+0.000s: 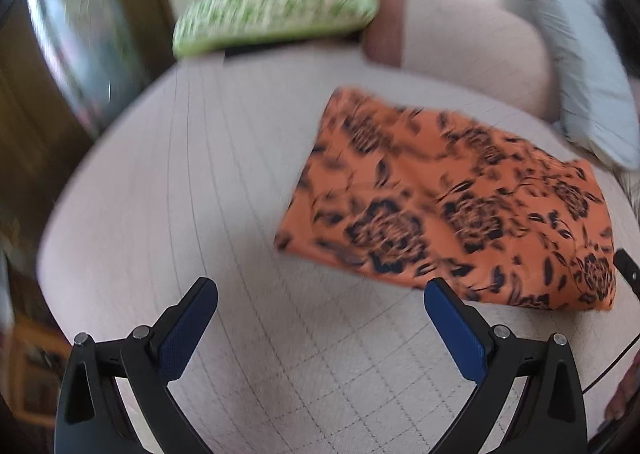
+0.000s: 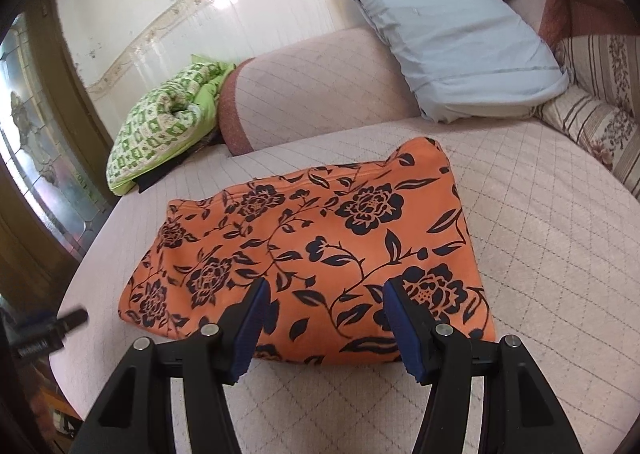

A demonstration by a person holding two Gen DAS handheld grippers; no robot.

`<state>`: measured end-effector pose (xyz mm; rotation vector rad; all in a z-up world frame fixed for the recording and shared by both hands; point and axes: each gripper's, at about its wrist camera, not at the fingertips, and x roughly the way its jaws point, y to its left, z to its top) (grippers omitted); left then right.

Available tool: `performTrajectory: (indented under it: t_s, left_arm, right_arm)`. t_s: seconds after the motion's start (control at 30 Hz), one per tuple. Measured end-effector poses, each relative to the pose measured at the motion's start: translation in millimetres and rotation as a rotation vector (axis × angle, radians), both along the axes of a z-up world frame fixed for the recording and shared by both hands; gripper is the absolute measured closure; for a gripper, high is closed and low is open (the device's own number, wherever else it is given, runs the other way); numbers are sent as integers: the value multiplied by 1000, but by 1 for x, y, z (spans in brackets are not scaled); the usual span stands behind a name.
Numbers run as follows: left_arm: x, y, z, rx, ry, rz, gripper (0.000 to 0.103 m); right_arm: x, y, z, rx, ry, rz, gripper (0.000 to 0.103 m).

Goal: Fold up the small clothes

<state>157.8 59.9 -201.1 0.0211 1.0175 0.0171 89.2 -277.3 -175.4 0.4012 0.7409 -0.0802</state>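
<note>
1. The green patterned bedding (image 2: 160,122) is lying at the upper left of the right wrist frame, at the far edge of the quilted bed cover (image 2: 540,254), apparently set aside from the work area.
2. The orange floral garment (image 2: 312,250) is lying flat at the centre of that frame as a compact rectangle, which suggests that folding is largely done.
3. The left gripper (image 1: 320,318) is hovering over bare cover at the lower centre of its blurred frame. Its fingers (image 1: 188,330) are standing wide apart, holding nothing.
4. The right gripper (image 2: 326,318) is sitting at the garment's near edge. Its fingers (image 2: 252,330) are spread, framing the fabric without pinching it; contact cannot be confirmed.
5. The blue pillow (image 2: 452,34) is resting at the upper right.
</note>
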Motion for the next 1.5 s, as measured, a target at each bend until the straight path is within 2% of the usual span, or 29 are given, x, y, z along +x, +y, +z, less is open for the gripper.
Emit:
performTrajectory:
  t_s: [0.27, 0.3, 0.33, 0.37, 0.4, 0.43, 0.5, 0.6, 0.73, 0.83, 0.93, 1.07, 1.1, 1.17, 1.23, 1.27, 1.33, 1.43, 1.5]
  left_arm:
    - [29, 42, -49, -180, 161, 109, 1]
    - [31, 44, -52, -197, 172, 119, 6]
    - [34, 47, -58, -232, 190, 130, 15]
    - [37, 50, -63, -272, 210, 133, 20]
    - [39, 50, -65, -297, 227, 137, 29]
    - [41, 52, -70, -334, 248, 145, 35]
    - [42, 53, -71, -368, 251, 163, 36]
    - [42, 48, -70, -409, 241, 153, 36]
    - [46, 42, -75, -473, 268, 200, 33]
    - [44, 42, -75, -518, 238, 244, 25]
    - [47, 42, -78, -576, 209, 288, 23]
    - [56, 35, -84, -685, 154, 269, 24]
    - [59, 34, -86, -700, 145, 268, 26]
    - [66, 35, -91, -745, 121, 273, 39]
    - [72, 39, -96, -774, 107, 294, 57]
    - [71, 43, -100, -800, 94, 307, 60]
    - [69, 49, -104, -820, 82, 311, 73]
    - [68, 55, -108, -876, 71, 319, 74]
    - [69, 55, -109, -896, 62, 326, 71]
  right_arm:
    - [40, -1, -34, 43, 106, 12, 41]
    - [45, 3, -39, 32, 126, 28, 41]
    - [50, 10, -47, 16, 166, 56, 41]
    - [57, 18, -58, -13, 234, 86, 41]
    - [62, 25, -69, -50, 299, 108, 40]
    - [63, 31, -75, -96, 318, 120, 41]
    - [61, 38, -68, -137, 303, 133, 41]
    - [56, 28, -60, -41, 249, 134, 40]
    - [52, 13, -54, -19, 213, 78, 40]
    - [51, 7, -54, 4, 207, 64, 41]
    - [50, 6, -54, 4, 206, 67, 40]
    - [48, 7, -53, 3, 196, 73, 40]
    - [48, 7, -53, 3, 194, 74, 41]
    - [46, 6, -52, -2, 191, 78, 41]
    - [48, 8, -53, -10, 189, 79, 40]
    - [48, 8, -53, -11, 188, 80, 41]
    - [50, 8, -55, -10, 185, 88, 41]
    - [52, 13, -56, 10, 164, 131, 42]
    - [54, 22, -57, 22, 141, 177, 53]
